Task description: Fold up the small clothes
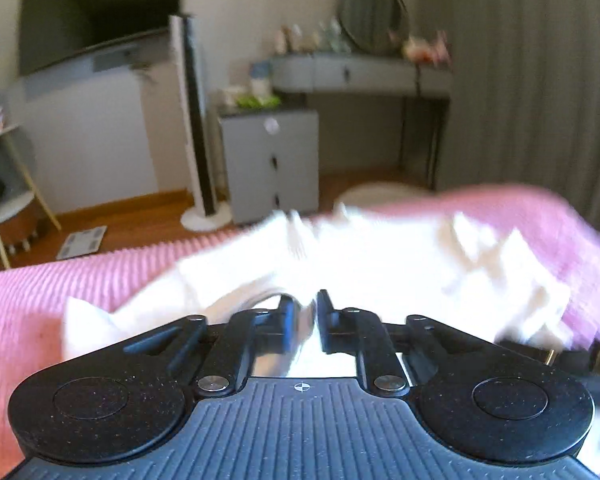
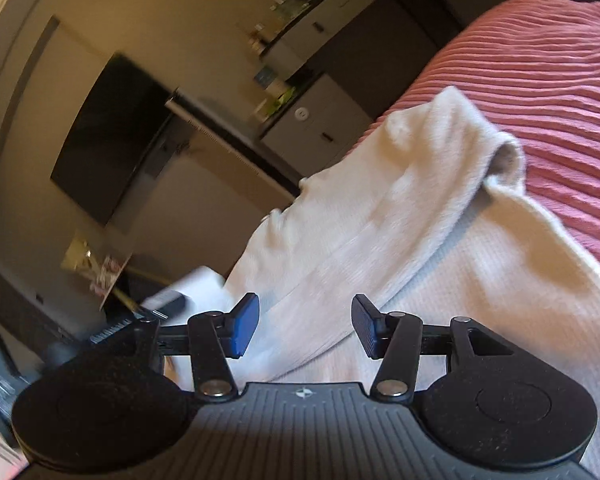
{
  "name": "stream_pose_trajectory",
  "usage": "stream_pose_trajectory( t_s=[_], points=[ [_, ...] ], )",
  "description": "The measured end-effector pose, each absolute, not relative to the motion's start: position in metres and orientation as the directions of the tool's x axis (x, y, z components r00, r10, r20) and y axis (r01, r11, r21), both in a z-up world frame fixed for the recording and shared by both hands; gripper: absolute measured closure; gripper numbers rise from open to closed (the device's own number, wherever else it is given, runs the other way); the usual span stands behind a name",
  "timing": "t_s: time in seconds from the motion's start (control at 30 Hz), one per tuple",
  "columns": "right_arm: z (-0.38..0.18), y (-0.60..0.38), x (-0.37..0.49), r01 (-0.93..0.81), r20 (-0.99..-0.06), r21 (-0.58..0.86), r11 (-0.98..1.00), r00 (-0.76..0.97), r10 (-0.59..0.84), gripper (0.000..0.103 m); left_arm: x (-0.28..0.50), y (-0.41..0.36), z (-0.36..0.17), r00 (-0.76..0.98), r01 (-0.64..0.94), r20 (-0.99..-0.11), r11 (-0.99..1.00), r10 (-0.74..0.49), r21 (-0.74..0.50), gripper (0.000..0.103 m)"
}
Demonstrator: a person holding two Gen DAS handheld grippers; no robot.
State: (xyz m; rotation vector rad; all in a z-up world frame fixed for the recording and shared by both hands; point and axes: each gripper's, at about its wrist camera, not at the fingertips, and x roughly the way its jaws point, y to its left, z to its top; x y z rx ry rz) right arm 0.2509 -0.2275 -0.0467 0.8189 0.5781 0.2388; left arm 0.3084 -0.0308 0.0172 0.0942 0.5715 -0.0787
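1. Lower centre of the left wrist view: the left gripper is seen with its jaws drawn almost together, and a fold of the white garment appears to be pinched between them, though blur softens the detail.
2. Lower centre of the right wrist view: the right gripper is held with jaws wide apart, nothing gripped; the white garment is spread directly beneath and ahead of them.
3. Middle of that frame: the cloth's long axis is seen running from the jaws up toward the upper right, ending in a rolled cuff-like opening.
4. So the free right gripper is judged the nearer one for taking that far end.
5. Beyond, right side: the pink ribbed bedcover is seen carrying the garment.
6. Farthest back: a grey drawer cabinet is made out.
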Motion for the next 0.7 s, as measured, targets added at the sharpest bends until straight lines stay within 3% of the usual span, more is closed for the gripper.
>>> stream_pose_trajectory(
  t_s=[0.07,0.23,0.37,0.57,0.7],
  points=[
    [-0.049,-0.232,0.253,0.024,-0.387,0.755,0.656,0.823,0.416,0.052,0.310,-0.041,0.003,0.823,0.137,-0.565,0.986,-0.058,0.099,0.044],
    [-0.054,-0.232,0.257,0.020,-0.387,0.755,0.656,0.820,0.421,0.052,0.274,-0.028,0.007,0.835,0.149,-0.538,0.989,-0.120,0.010,0.019],
    [-0.052,-0.223,0.256,-0.006,-0.391,0.734,0.679,0.814,0.429,0.052,0.231,0.016,0.010,0.830,0.023,-0.552,0.993,-0.083,-0.116,0.017],
    [-0.031,-0.162,0.250,-0.175,-0.428,0.549,0.817,0.781,0.455,0.051,0.221,0.060,-0.008,0.769,-0.192,-0.628,0.980,0.121,-0.046,0.015],
    [-0.017,-0.124,0.260,-0.251,-0.453,0.411,0.877,0.778,0.435,0.051,0.228,0.078,-0.017,0.754,-0.203,-0.651,0.974,0.086,-0.105,0.016]
  ],
)
